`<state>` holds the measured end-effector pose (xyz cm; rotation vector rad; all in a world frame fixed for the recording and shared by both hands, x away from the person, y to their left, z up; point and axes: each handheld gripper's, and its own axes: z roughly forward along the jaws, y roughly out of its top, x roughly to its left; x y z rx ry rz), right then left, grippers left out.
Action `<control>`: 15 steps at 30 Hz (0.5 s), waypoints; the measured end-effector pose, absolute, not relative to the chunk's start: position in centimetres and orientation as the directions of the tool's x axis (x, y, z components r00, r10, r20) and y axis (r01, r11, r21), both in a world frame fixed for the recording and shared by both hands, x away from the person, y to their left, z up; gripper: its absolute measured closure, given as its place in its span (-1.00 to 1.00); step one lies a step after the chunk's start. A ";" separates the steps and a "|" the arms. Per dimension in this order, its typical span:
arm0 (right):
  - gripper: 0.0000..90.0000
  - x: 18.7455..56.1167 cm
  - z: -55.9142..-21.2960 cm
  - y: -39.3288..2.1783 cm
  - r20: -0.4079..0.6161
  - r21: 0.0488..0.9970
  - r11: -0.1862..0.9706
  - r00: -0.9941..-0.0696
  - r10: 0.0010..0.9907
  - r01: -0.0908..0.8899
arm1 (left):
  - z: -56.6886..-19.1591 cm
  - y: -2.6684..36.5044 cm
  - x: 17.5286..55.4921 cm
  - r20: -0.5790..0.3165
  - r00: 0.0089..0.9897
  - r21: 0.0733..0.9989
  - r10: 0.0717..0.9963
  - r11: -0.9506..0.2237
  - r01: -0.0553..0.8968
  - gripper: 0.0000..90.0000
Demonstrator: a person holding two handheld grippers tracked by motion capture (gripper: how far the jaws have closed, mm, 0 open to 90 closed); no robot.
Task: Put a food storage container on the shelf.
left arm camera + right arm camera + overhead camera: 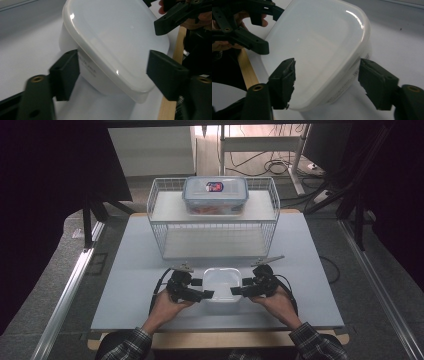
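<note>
A white box (220, 284) with a lid sits on the table (125, 285), near the front edge. In the high view it is at 6 o'clock from the basket (214, 218).

The left gripper (201, 289) is at the box's 9 o'clock side. The right gripper (242, 286) is at its 3 o'clock side. A hand holds each one.

In the left gripper view, the box (110, 42) lies between the two black jaws. One jaw is right by the box's side, under the lid's rim. The other jaw is off the box's corner with a gap. The jaws are apart. I cannot tell if the near jaw really touches the box.

In the right gripper view, the box (317, 47) also lies between the jaws. One jaw is in front of the lid. The other is by the far side wall. The jaws are apart, and I cannot tell if they press on the box. The left gripper (265, 31) shows at 10 o'clock in this view.

The wire basket stands at 12 o'clock from the box, well apart from it. A clear tub (215, 195) with a lid sits on the basket's upper shelf, toward the back.
</note>
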<state>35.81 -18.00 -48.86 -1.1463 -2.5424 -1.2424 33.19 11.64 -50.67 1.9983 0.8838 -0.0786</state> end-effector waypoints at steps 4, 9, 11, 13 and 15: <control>0.18 35.0 -48.0 -18.6 0.362 0.652 0.361 -0.693 0.624 0.666 | -50.3 12.3 32.8 -0.404 0.711 0.723 0.576 -0.275 0.634 0.08; 0.54 34.5 -47.4 -19.0 0.371 0.679 0.299 -0.665 0.648 0.670 | -49.8 12.7 32.3 -0.382 0.675 0.747 0.631 -0.218 0.627 0.48; 0.64 34.5 -47.3 -19.0 0.360 0.700 0.280 -0.663 0.656 0.657 | -49.6 12.6 32.2 -0.365 0.657 0.757 0.660 -0.200 0.622 0.58; 0.73 34.5 -47.4 -19.1 0.350 0.716 0.264 -0.660 0.665 0.646 | -49.7 12.6 32.1 -0.364 0.645 0.758 0.672 -0.189 0.624 0.69; 0.74 34.4 -47.5 -18.9 0.320 0.734 0.265 -0.663 0.677 0.625 | -49.7 12.4 32.0 -0.358 0.633 0.761 0.687 -0.179 0.624 0.75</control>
